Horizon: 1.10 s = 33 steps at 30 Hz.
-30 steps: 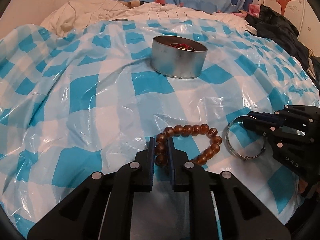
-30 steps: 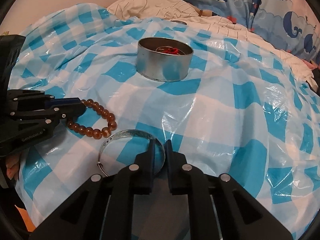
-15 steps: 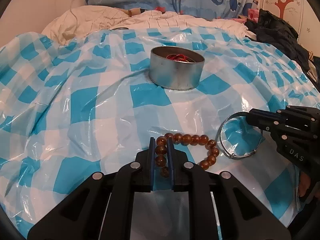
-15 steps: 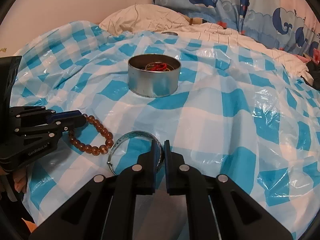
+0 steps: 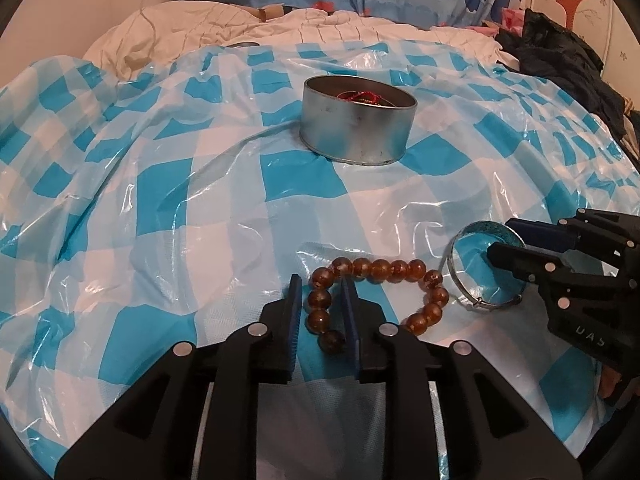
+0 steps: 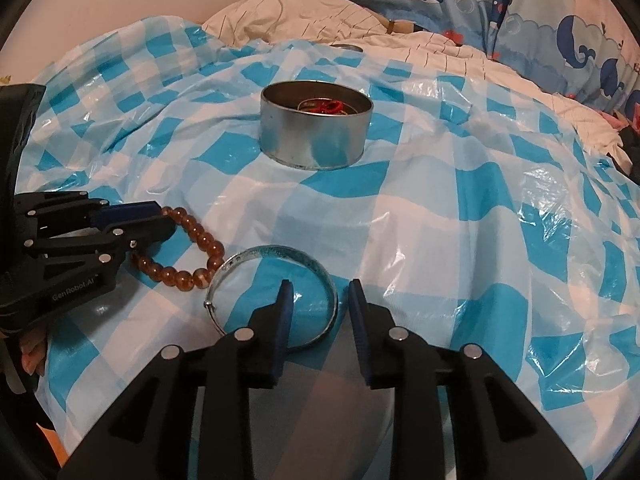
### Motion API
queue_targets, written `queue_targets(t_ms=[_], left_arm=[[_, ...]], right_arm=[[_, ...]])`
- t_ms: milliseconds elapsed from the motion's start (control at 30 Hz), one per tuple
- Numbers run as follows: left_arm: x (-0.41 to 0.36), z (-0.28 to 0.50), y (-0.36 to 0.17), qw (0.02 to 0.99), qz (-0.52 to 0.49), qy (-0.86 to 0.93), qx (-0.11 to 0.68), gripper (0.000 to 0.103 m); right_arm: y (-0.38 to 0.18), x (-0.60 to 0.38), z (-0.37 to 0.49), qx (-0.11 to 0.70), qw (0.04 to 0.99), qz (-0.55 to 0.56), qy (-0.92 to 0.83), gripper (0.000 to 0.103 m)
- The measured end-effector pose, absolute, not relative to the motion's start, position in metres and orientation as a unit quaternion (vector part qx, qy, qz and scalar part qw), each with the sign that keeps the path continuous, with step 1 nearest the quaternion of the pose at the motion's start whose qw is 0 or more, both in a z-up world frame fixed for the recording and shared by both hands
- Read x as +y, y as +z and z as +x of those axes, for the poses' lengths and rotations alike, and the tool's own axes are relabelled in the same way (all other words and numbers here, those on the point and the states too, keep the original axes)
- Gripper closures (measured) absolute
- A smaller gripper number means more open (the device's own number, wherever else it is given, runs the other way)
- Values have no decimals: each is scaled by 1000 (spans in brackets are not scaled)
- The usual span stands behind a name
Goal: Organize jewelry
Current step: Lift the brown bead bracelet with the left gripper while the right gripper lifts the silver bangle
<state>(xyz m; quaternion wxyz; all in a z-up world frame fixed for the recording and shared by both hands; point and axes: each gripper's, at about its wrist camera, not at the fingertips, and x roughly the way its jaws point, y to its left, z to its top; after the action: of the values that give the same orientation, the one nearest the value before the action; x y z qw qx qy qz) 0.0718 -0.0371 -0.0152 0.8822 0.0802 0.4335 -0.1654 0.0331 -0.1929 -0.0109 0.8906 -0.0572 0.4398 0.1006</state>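
lying flat on the blue-and-white checked plastic sheet (image 5: 224, 200) over the bed, the amber bead bracelet (image 5: 376, 270) and the silver bangle (image 6: 276, 292) sit side by side, almost touching, both on the near side of the round metal tin (image 5: 356, 128). the tin stands upright farther up the sheet, well apart from both pieces, with something red (image 5: 362, 97) already inside it.

taking the tin as the landmark: the bead bracelet lies in front of it and a little to its left as the right wrist view shows it, and the bangle lies straight in front of it. each piece has its own gripper over it. the left gripper (image 5: 320, 304) straddles the near-left run of beads, with that strand running along the line of the fingers; its jaws are opening, the pads stand just clear of the beads and nothing is clamped. the right gripper (image 6: 320, 300) straddles the near-right arc of the bangle, one finger inside the ring and one outside; its jaws are opening too, with the band between them but not pinched.

so the left hand is nearer the beads and the right hand nearer the bangle, and from both the tin lies ahead and up the sheet. judging from this, each piece would need a fresh pinch before it could be carried forward to the tin.
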Motion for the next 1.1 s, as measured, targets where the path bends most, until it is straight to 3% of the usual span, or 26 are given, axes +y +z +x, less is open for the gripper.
queue_targets(t_ms=[67,100,300,1067,1100], left_arm=[[-39,71,-15,882,86,-169,431,84],[-40,70,-15,883,88,-170,429,89],[-42,66,-11,887,95,-174,417,92],[-43,68,-6,890,88,-170,414,92],[-42,68,-6,890,86,-169,415,92]], right_arm=[[-11,-193,33,438,891,-58,101,86],[-10,-193,33,437,892,-57,101,91],[-6,-195,31,426,897,-53,101,92],[3,-194,30,412,904,-49,105,92],[2,-193,30,414,903,-50,105,86]])
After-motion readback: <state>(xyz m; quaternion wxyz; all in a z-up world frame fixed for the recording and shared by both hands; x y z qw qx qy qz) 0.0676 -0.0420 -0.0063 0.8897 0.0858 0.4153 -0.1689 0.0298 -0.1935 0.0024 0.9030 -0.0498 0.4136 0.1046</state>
